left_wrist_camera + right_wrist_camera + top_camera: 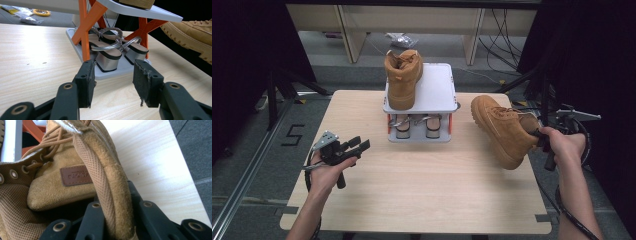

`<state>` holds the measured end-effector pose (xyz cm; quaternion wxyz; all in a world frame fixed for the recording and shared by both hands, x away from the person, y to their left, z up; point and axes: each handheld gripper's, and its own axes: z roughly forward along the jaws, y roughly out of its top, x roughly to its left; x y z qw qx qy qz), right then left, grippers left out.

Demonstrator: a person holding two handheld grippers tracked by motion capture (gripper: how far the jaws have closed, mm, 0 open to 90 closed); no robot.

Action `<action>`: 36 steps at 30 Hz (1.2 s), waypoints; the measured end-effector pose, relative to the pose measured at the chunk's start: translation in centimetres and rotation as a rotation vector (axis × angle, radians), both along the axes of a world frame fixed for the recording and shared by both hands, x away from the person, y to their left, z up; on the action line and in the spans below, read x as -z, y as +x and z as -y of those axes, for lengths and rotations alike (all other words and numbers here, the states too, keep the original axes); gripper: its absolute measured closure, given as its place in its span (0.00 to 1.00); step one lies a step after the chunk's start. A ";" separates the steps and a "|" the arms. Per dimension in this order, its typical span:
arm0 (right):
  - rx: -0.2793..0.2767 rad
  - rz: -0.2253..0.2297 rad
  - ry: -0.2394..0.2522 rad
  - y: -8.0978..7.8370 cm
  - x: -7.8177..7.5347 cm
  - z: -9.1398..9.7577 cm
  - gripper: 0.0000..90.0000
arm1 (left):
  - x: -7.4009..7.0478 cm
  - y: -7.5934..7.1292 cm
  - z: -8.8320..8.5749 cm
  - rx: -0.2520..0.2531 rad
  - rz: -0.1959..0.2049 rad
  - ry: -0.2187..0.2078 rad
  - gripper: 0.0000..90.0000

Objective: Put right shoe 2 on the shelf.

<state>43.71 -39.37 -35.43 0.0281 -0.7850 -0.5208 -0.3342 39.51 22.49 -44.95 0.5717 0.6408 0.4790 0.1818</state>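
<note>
The right gripper (539, 138) clamps the collar of a tan boot (502, 129) held above the table (427, 185). The left gripper (359, 144) is open, holding nothing.

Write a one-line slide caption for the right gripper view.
Right gripper clamps the tan boot by its padded collar.

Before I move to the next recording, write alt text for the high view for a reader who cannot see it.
A person's right gripper holds a tan boot by its collar above the right side of a wooden table. The matching boot stands on the top shelf of a small rack, with sandals beneath. The left gripper hovers open, empty, at the left.
</note>
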 end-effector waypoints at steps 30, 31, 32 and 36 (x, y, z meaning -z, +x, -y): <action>0.031 0.043 0.014 3.0 -2.3 -2.0 0.91 | 0.0 0.0 -0.3 0.003 0.010 -0.008 0.58; 0.034 0.060 0.025 3.1 -2.4 -2.0 0.91 | 0.0 -0.1 -0.3 -0.001 0.007 -0.004 0.58; 0.032 0.060 0.016 3.2 -2.5 -2.1 0.91 | 0.0 -0.1 -0.3 -0.001 0.008 -0.005 0.58; 0.033 0.062 0.014 3.4 -2.9 -2.0 0.91 | 0.0 -0.1 -0.3 -0.001 0.006 -0.005 0.58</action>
